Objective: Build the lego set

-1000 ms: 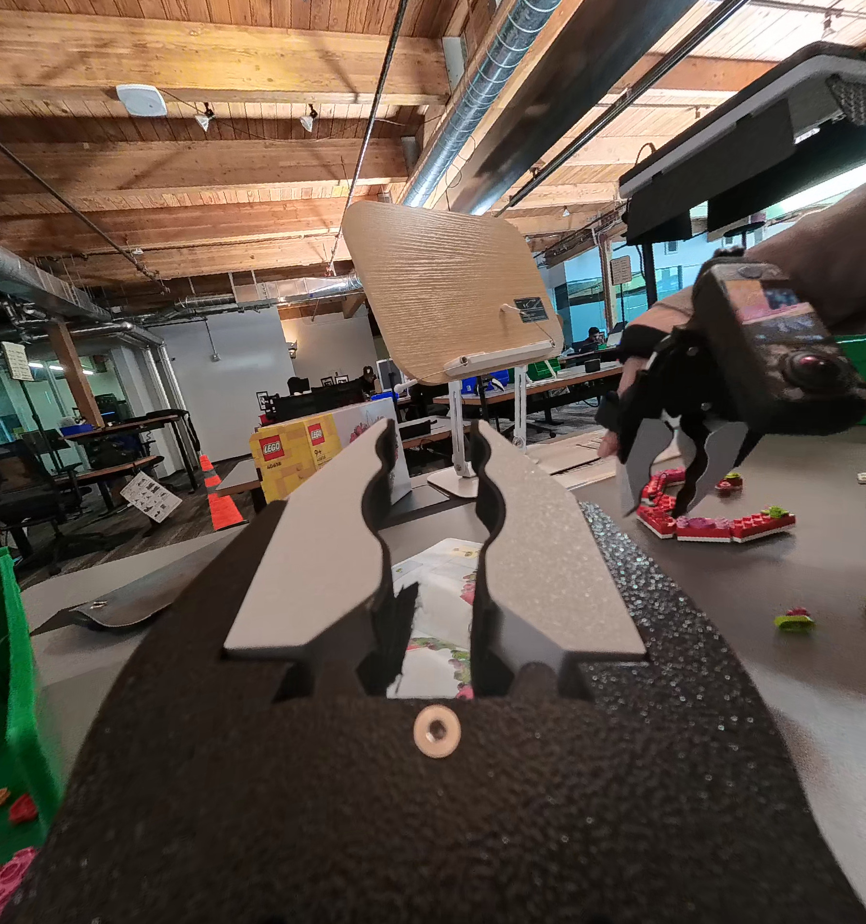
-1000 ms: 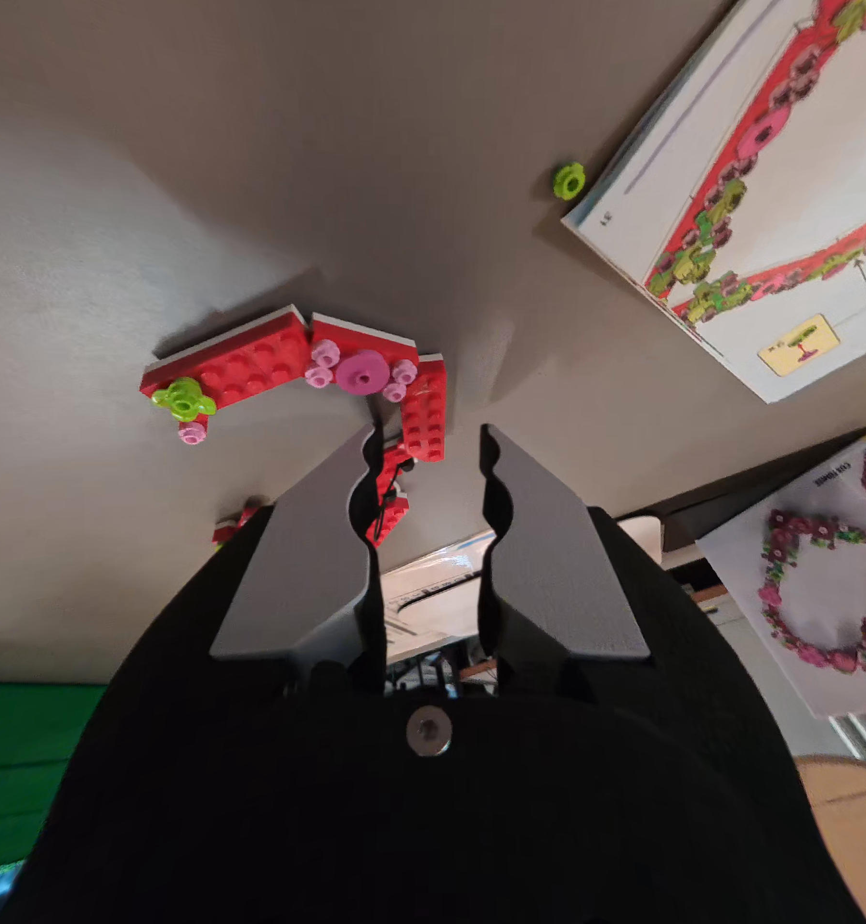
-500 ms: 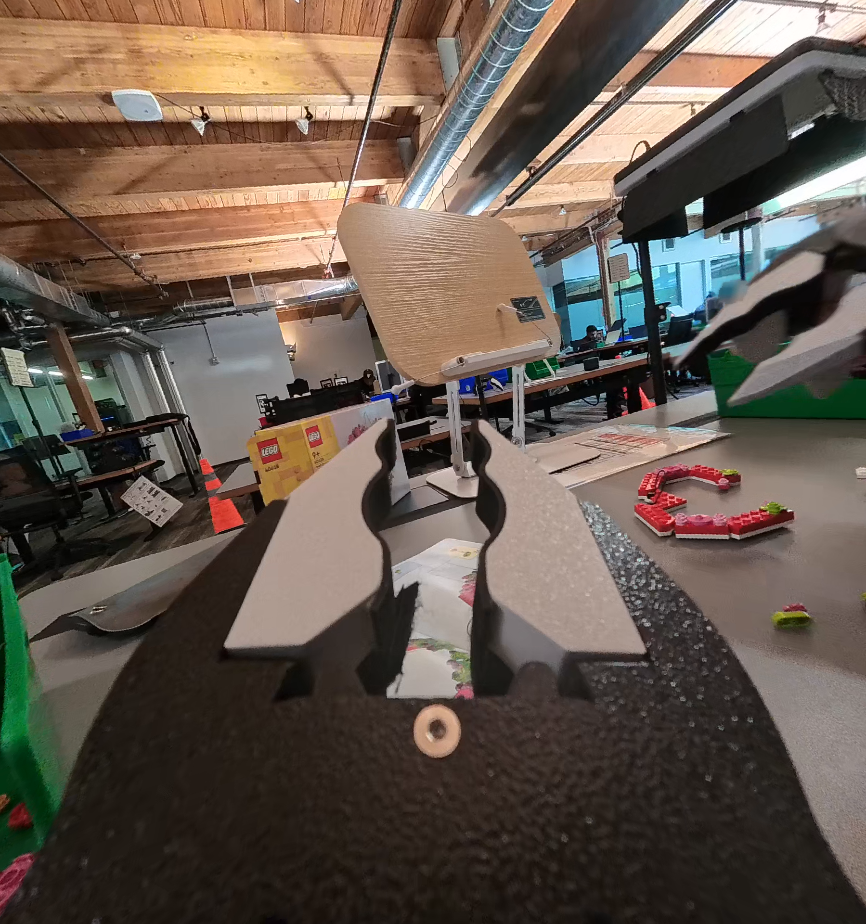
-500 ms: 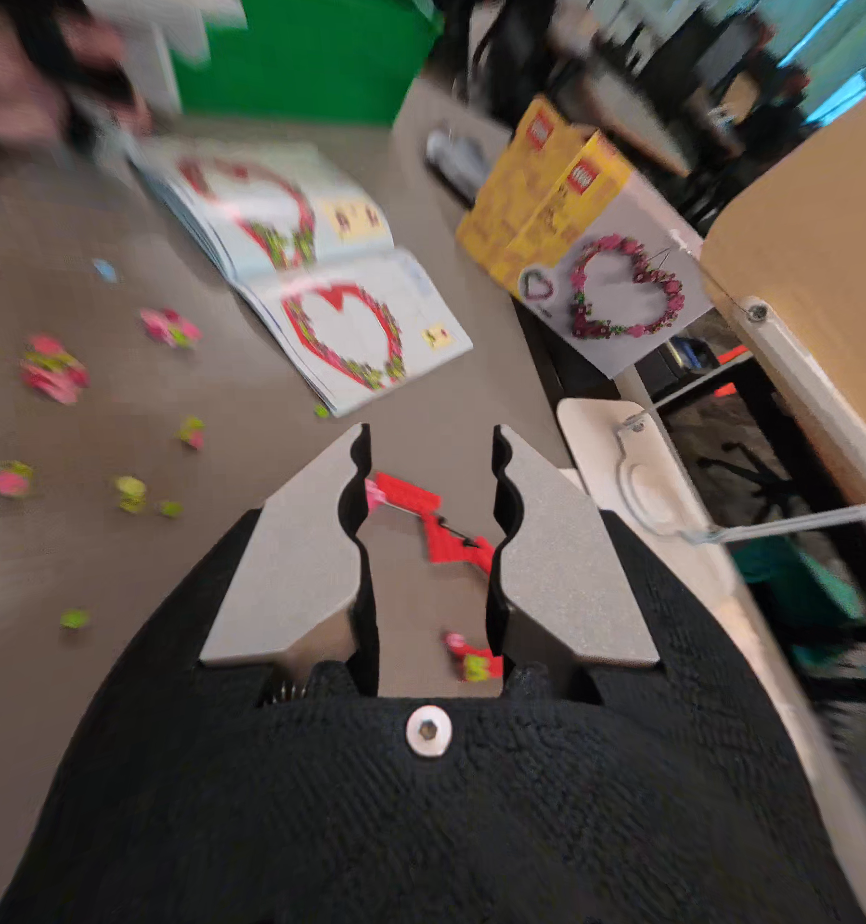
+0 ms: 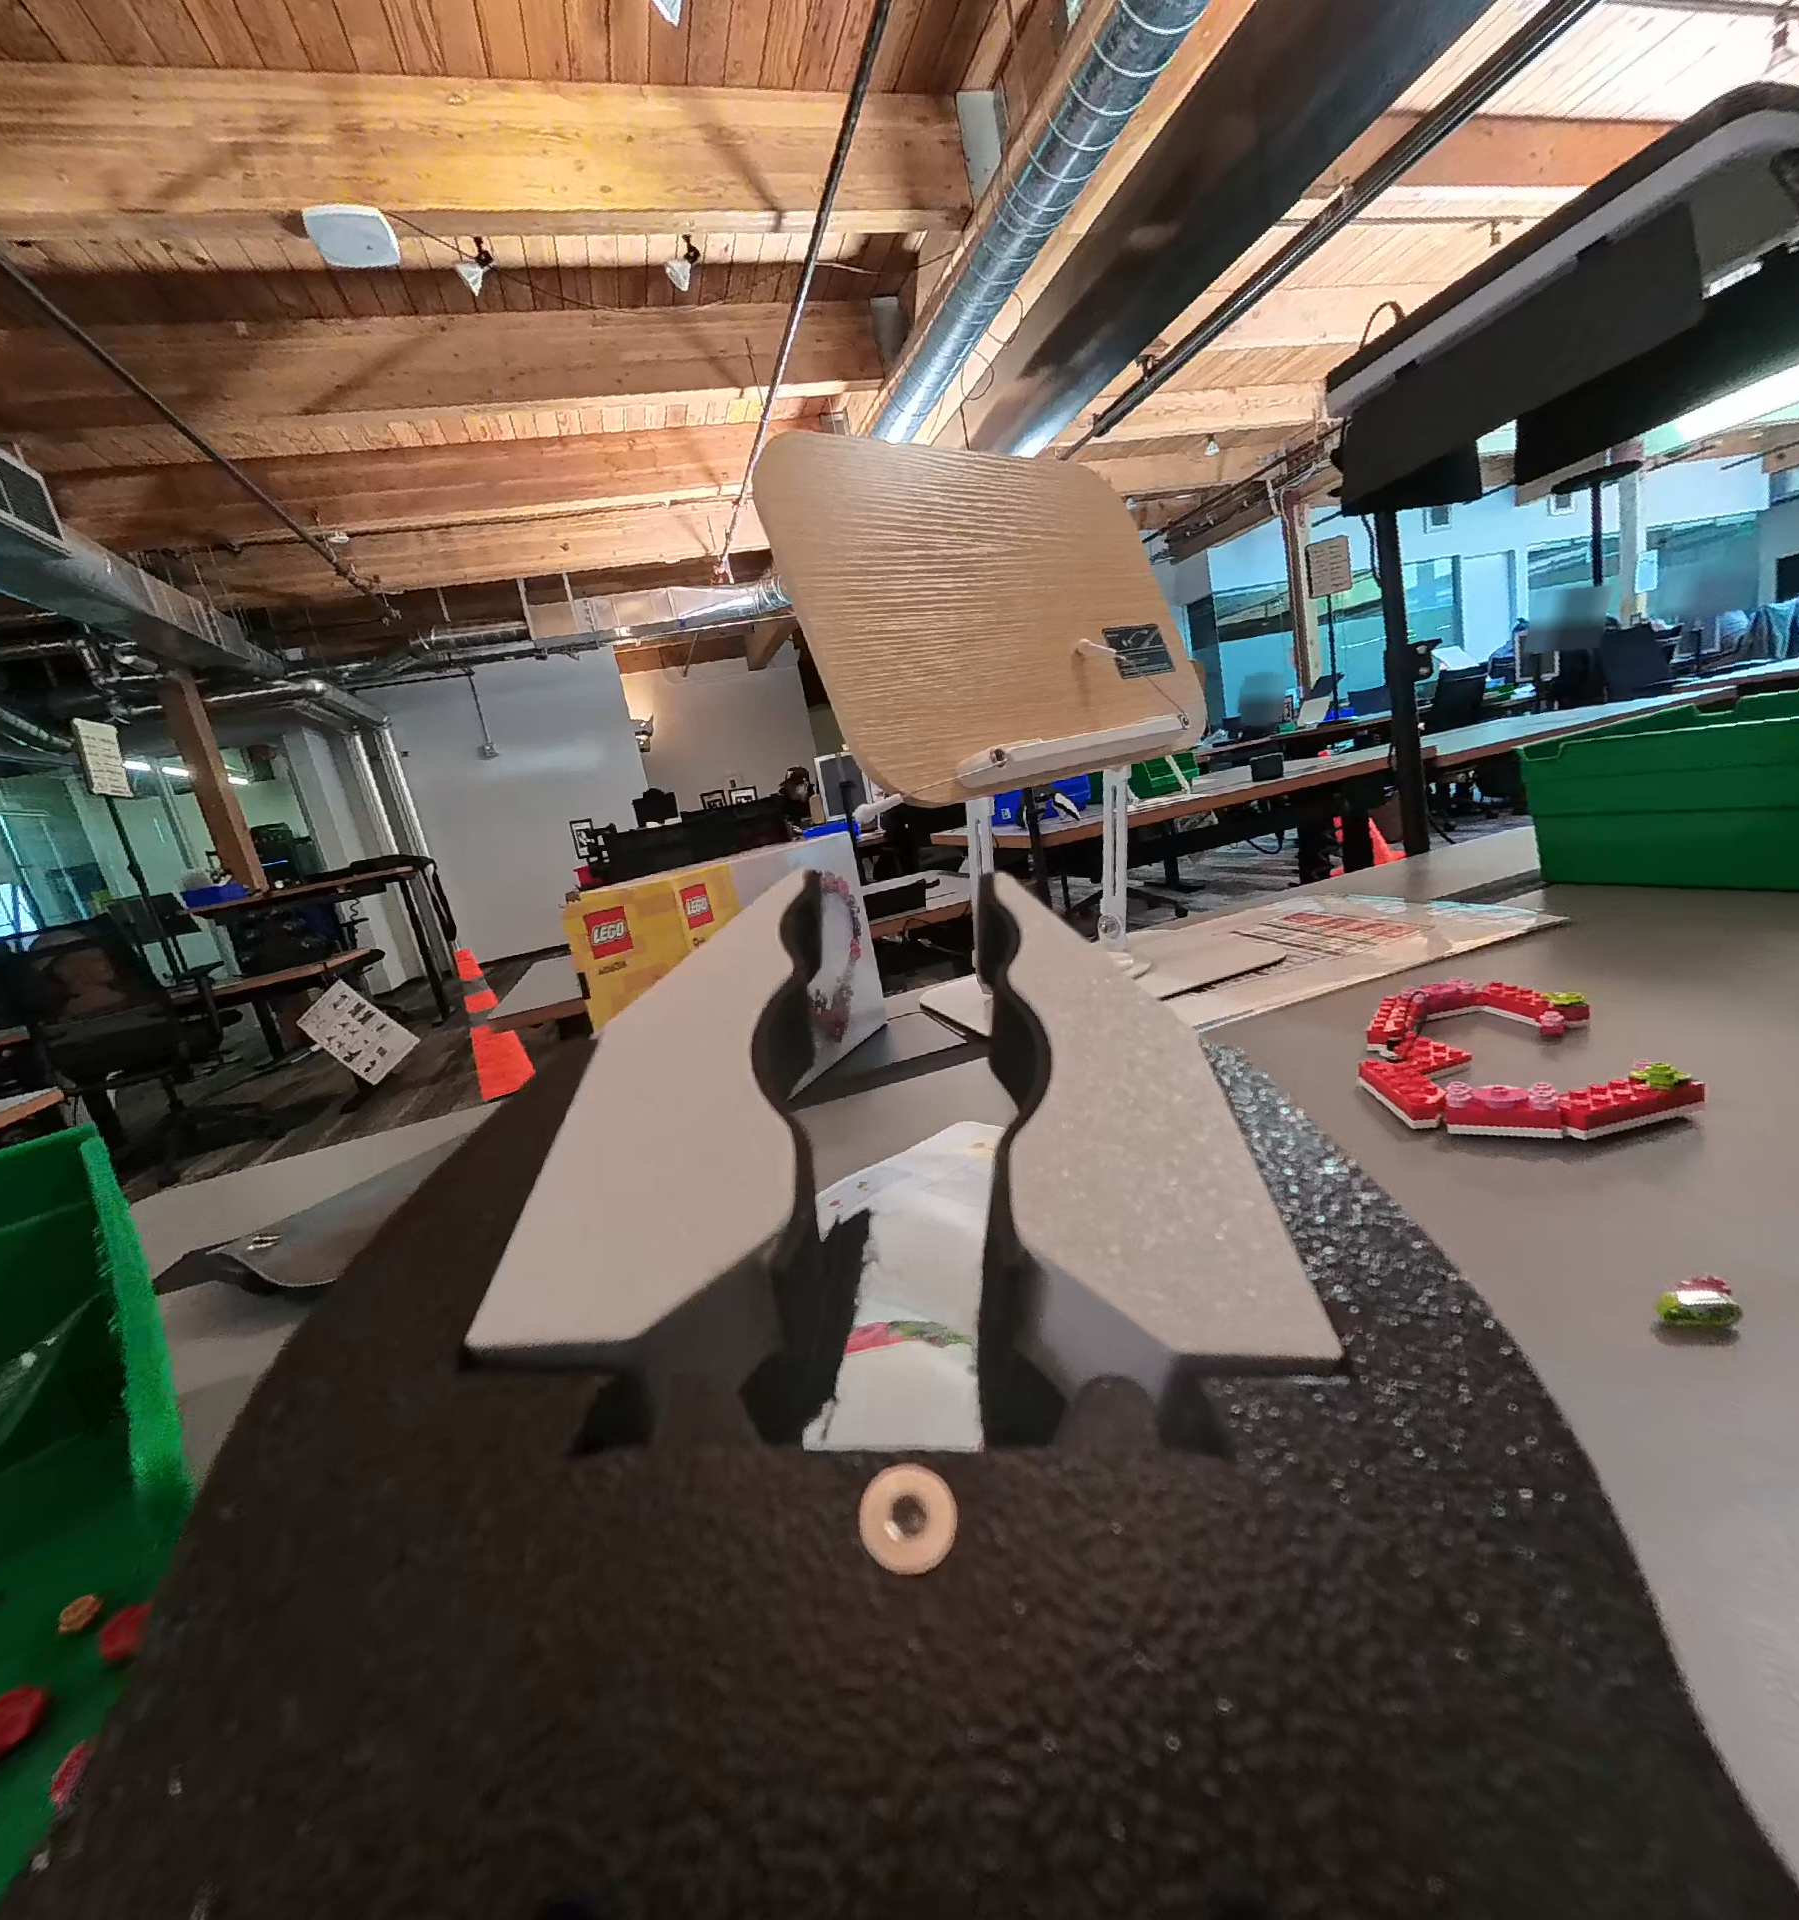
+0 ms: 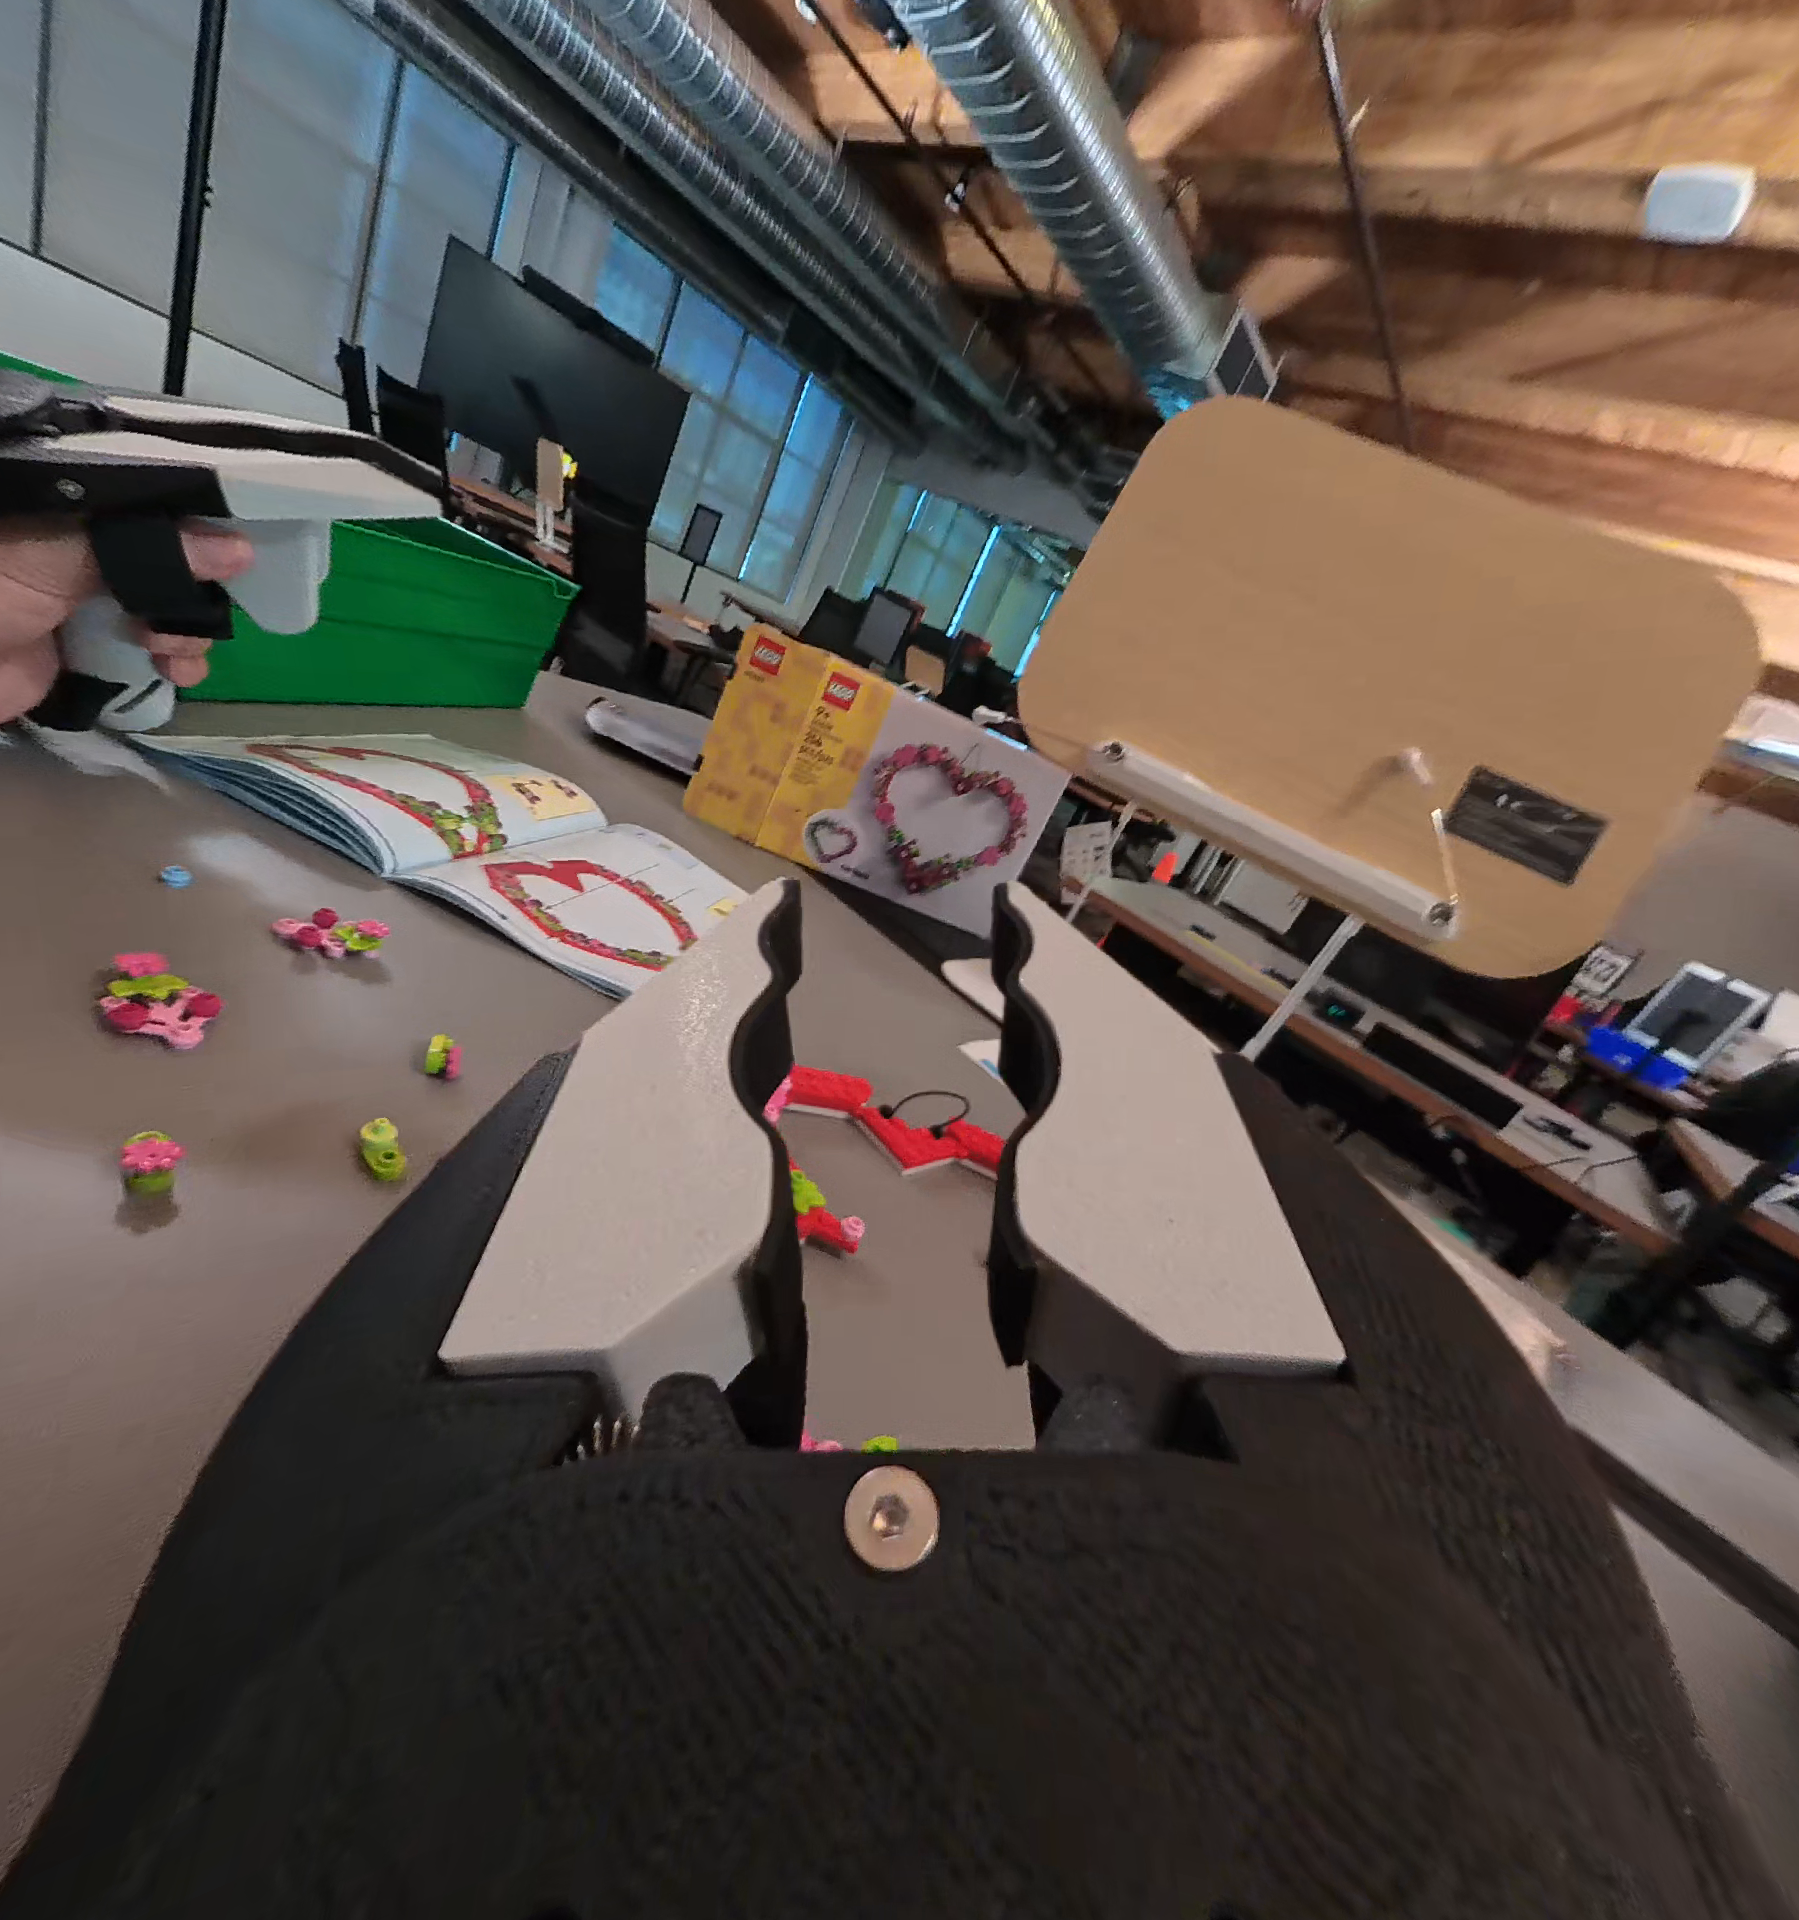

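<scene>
The partly built red Lego heart (image 5: 1497, 1070), with pink and green flowers on it, lies on the grey table to the right in the left wrist view. It also shows between my right fingers (image 6: 895, 1127), farther off on the table. My left gripper (image 5: 895, 904) is open and empty above the open instruction booklet (image 5: 916, 1236). My right gripper (image 6: 895, 914) is open and empty, held above the table and short of the heart. A hand holds the left gripper (image 6: 407, 499) at the far left of the right wrist view.
Loose pink and green flower pieces (image 6: 157, 1003) lie scattered left of the heart, one near it (image 5: 1695, 1304). The booklet (image 6: 521, 831), the yellow Lego box (image 6: 853, 790) and a wooden book stand (image 6: 1394, 675) stand behind. Green bins (image 5: 1695, 810) (image 5: 33, 1351) flank the table. Left tips to right tips: about 30 centimeters.
My right gripper has lifted off the red heart and swung up from facing down at the table to looking level across it, leaving the left wrist view. My left gripper has barely moved.
</scene>
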Demonstrator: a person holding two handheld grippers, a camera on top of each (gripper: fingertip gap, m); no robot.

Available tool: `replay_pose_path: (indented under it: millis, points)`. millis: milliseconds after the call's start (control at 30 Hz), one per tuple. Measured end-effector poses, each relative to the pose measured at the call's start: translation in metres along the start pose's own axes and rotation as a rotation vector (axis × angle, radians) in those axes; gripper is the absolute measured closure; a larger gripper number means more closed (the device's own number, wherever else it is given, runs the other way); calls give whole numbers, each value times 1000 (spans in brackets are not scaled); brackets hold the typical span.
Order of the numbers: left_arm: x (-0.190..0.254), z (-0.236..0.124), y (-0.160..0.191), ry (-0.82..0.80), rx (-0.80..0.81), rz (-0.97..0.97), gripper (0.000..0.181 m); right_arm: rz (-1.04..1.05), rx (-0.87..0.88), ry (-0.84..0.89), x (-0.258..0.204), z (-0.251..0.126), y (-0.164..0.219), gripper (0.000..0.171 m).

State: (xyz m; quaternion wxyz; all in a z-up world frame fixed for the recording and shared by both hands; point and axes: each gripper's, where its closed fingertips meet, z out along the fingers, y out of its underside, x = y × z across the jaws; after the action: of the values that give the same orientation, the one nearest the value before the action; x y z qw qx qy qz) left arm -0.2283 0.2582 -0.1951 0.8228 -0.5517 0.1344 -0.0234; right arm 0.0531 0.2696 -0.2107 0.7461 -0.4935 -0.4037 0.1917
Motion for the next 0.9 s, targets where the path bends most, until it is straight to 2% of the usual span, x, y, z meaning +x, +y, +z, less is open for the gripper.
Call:
replay_pose_path:
  millis: [100,267,500,900]
  points:
    - [0,0,2,0,-7,3,154,-46,16,20,-2,-5,2,139]
    - [1,2,10,6,-34,13,154,-99,11,-43,-14,-2,6,140]
    - [-4,3,15,-4,-50,-15,155,-76,11,-109,-21,3,12,140]
    - [-2,4,18,13,-60,-20,155,-13,37,-86,-11,-1,9,142]
